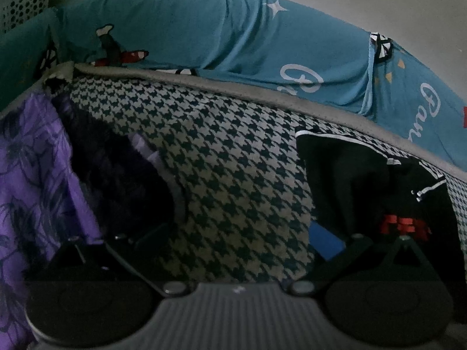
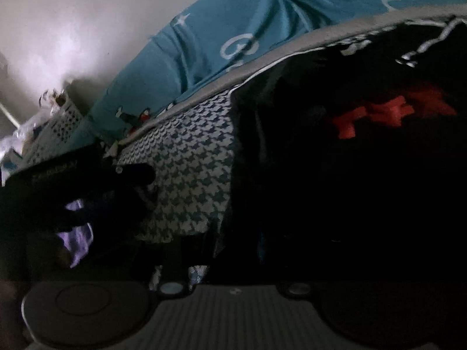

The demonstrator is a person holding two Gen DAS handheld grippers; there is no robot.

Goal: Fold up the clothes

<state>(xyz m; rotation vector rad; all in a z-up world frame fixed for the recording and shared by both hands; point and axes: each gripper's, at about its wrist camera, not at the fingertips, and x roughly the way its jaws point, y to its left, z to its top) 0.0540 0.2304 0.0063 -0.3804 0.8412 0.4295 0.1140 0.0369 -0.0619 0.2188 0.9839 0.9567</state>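
Seen from the left gripper (image 1: pixel 236 237), its fingers spread wide over a houndstooth cushion (image 1: pixel 233 175). A purple floral garment (image 1: pixel 29 180) is heaped against the left finger, with a dark fuzzy cloth (image 1: pixel 111 180) just inside it. Between the fingers the checked surface lies bare, the widest open stretch in reach. Ahead of the gripper the cushion ends at a grey piped edge (image 1: pixel 233 89) that curves from a frayed corner on the far left down to the right. Beyond that edge a teal printed sheet (image 1: pixel 189 29) drapes across, and a perforated basket (image 1: pixel 23 3) stands far left of it, at the sheet's end. Just beside the right finger, with its blue pad (image 1: pixel 325 242), lies the black garment (image 1: pixel 359 175), trimmed in white with red lettering (image 1: pixel 402 224). Its left hem stands clear of the open check.

Seen from the right gripper (image 2: pixel 242 250), the left gripper shows well to the left as a dark shape over purple cloth. A strip of houndstooth remains open straight ahead, narrowing toward the piped edge. From the middle rightward the black garment fills the view, reaching up to the piped edge, with its white-trimmed hem running down toward the gripper. The dark cloth hides the right gripper's fingertips, so whether they are spread, pressed together or pinching the hem cannot be told.
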